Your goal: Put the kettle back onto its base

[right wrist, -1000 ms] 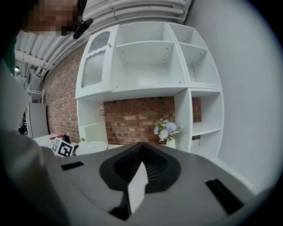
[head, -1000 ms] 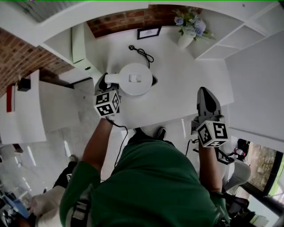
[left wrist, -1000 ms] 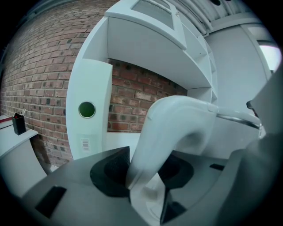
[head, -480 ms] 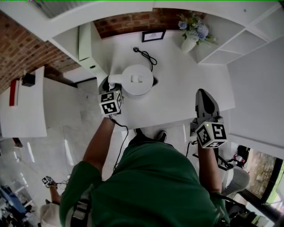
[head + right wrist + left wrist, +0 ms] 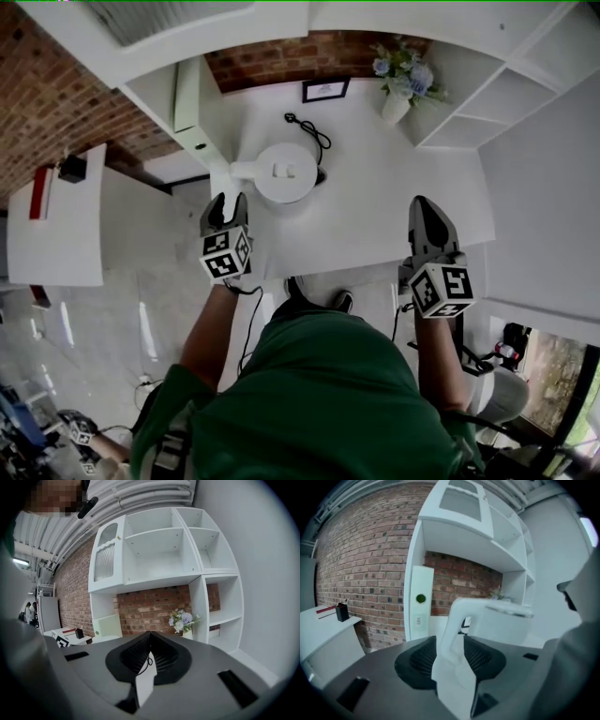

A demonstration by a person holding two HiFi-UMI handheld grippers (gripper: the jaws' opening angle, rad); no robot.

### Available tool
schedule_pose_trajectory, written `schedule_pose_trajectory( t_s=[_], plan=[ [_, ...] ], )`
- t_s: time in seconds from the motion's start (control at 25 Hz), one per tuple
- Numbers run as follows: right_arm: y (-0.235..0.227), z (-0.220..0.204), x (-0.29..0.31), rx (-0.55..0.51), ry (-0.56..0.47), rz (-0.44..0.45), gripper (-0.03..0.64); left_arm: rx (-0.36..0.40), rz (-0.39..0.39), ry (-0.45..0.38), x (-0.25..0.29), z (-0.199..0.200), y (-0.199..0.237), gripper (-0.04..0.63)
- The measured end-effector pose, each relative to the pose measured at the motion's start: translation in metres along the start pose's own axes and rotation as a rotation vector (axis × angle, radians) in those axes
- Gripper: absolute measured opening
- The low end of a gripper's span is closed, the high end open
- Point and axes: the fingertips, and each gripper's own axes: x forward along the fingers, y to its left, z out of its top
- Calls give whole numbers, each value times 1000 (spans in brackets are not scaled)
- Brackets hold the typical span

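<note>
One kettle handle loop [image 5: 446, 639]: left gripper view only.

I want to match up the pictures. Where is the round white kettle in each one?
Head view: the round white plastic kettle sits top centre, on the white table.
Left gripper view: the kettle is centre right, its handle towards the camera.
Right gripper view: I cannot pick it out.
Shared landmark: the red brick wall behind the table, also in the left and right gripper views.

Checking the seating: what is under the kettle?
The kettle hides that spot. Only a dark sliver shows at its right edge, a black cord behind it; the base cannot be seen.
</note>
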Motion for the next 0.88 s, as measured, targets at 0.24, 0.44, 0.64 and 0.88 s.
schedule_pose_trajectory(
  t_s=[0.24,0.44,0.64,0.88],
  plan=[
    [0,12,-2,16,-43,47,21,66,-70,-193,-54,80,-30,65],
    [4,24,-6,22,-91,97,23,94,-83,-280,-79,136,-52,40],
    [17,48,-16,-22,-164,154,21,-50,-146,-337,-111,172,-68,30],
    [39,78,-35,-122,-256,221,21,-16,-115,-406,-150,193,-79,31]
  ],
)
